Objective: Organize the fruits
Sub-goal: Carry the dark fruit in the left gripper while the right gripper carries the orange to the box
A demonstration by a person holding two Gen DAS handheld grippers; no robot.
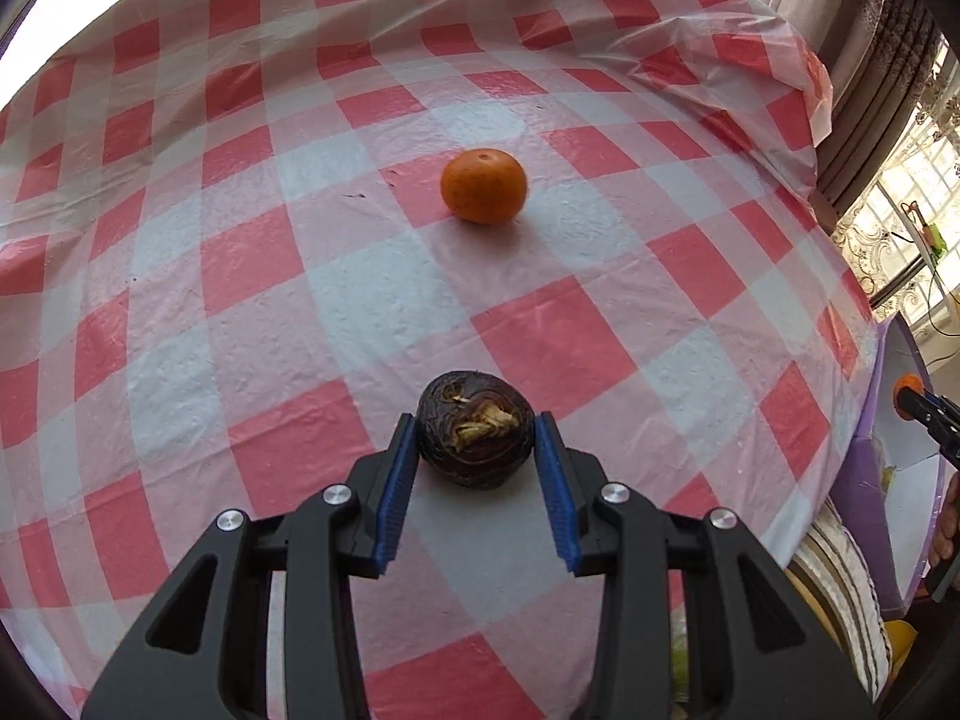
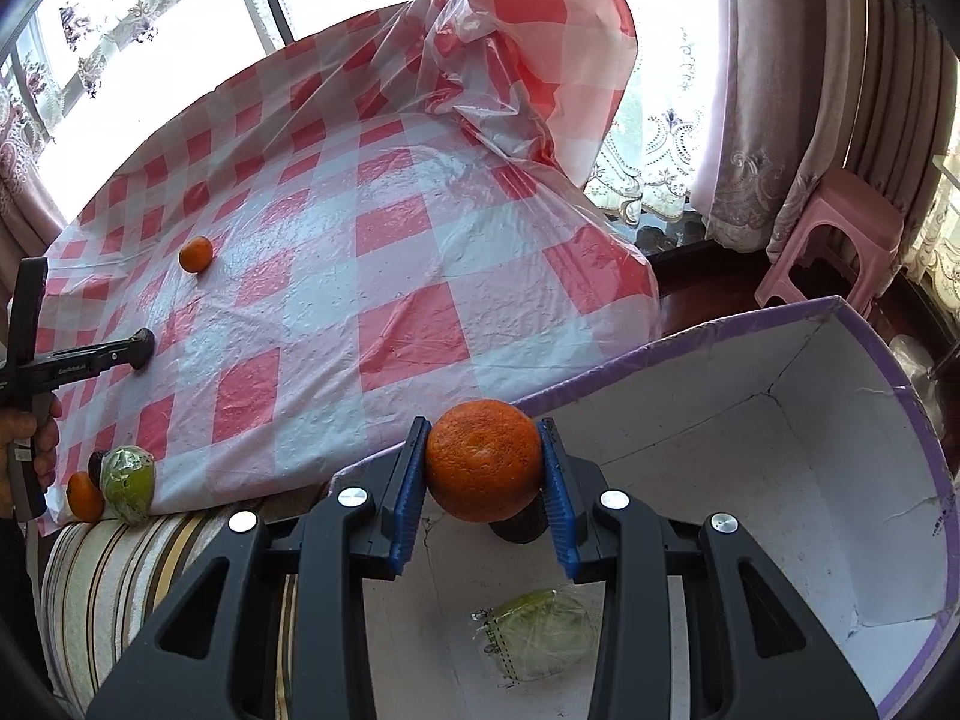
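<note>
My left gripper [image 1: 475, 427] is shut on a dark brown wrinkled fruit [image 1: 474, 450], low over the red-and-white checked tablecloth [image 1: 252, 312]. A loose orange [image 1: 483, 186] lies further out on the cloth. In the right wrist view my right gripper [image 2: 483, 423] is shut on a large orange [image 2: 483, 462], held over the near corner of a white box with a purple rim [image 2: 708, 336]. Inside the box lie a plastic-wrapped green fruit [image 2: 540, 636] and a dark fruit [image 2: 516, 534], partly hidden under the orange. The left gripper [image 2: 141, 349] also shows at the left.
At the table's near edge sit a small orange [image 2: 84, 497], a wrapped green fruit [image 2: 127, 483] and a dark fruit [image 2: 96, 461]. A striped cushion [image 2: 120, 570] lies below that edge. A pink stool [image 2: 840, 240] stands by the curtains. The cloth bunches up at the far corner [image 2: 528, 60].
</note>
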